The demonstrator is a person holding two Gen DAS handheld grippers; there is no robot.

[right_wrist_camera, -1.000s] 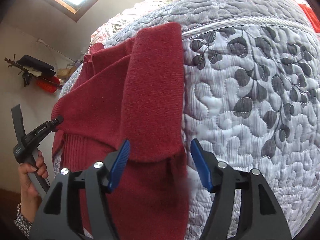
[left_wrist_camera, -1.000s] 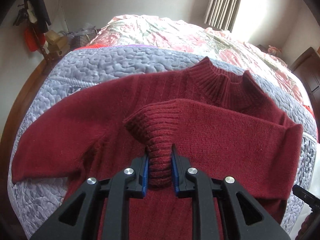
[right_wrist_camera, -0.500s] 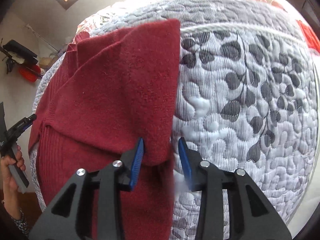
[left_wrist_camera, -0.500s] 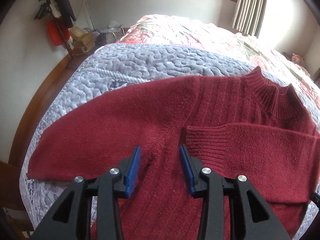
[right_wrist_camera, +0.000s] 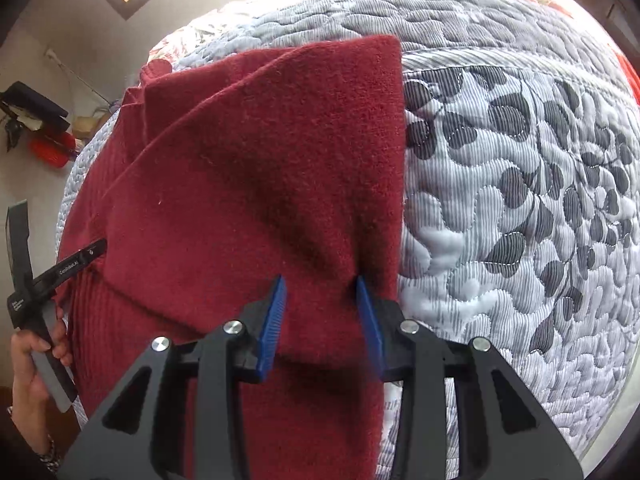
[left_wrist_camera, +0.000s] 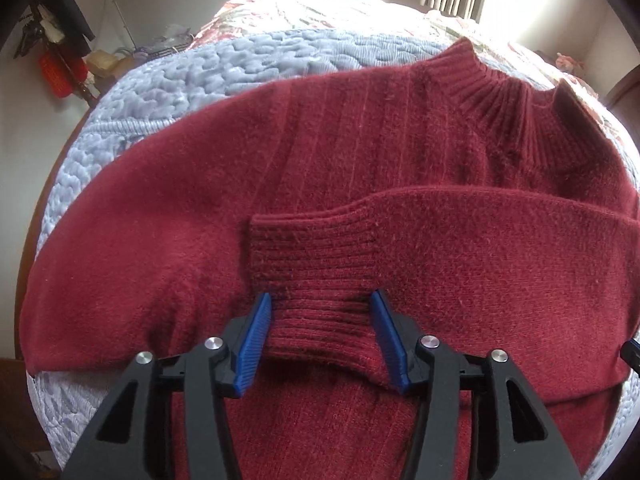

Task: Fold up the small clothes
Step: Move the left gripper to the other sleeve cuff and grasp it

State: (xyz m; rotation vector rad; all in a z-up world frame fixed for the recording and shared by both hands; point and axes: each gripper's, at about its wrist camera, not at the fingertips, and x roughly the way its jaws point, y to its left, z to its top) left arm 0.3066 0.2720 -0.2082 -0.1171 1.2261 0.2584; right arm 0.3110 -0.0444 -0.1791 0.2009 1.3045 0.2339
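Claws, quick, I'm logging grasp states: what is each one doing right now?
Left claw: open, its pads either side of the ribbed cuff, not pinching it.
Right claw: open, straddling the folded edge of the red sweater.

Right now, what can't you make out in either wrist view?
- Sweater hem: left wrist view, cut off by the bottom edge and the left gripper.
- Whether the pads of the right gripper pinch the folded edge: right wrist view, knit covers the contact.
- Left sleeve end: left wrist view, runs to the frame's lower-left edge.
- Clutter by the wall: too small.
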